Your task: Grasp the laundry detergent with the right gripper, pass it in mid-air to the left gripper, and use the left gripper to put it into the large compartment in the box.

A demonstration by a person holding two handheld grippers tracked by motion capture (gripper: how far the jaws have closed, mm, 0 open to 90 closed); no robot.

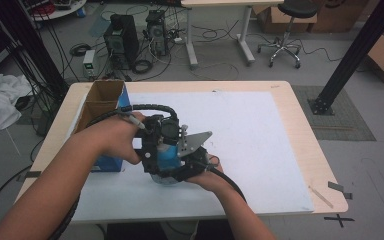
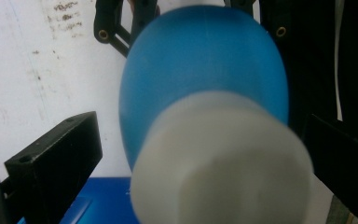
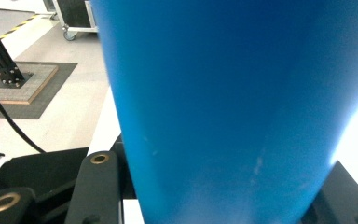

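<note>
A blue bottle (image 1: 168, 156) with a rounded body and a white cap (image 2: 219, 163) hangs just above the white mat, between both hands. My right gripper (image 3: 219, 196) is shut on the blue body (image 3: 223, 102), a black jaw pressing on each side. In the left gripper view those same jaws clamp the bottle's far end. My left gripper (image 2: 196, 163) faces the cap end, its two jaws standing wide on either side of the cap, with a gap at the left jaw. In the high view the left gripper (image 1: 155, 150) and right gripper (image 1: 182, 167) meet around the bottle.
An open cardboard box (image 1: 102, 100) with a blue side stands at the table's left edge, close to my left hand. The white mat (image 1: 260, 140) covers most of the wooden table (image 1: 310, 150). A black post rises off the table's right.
</note>
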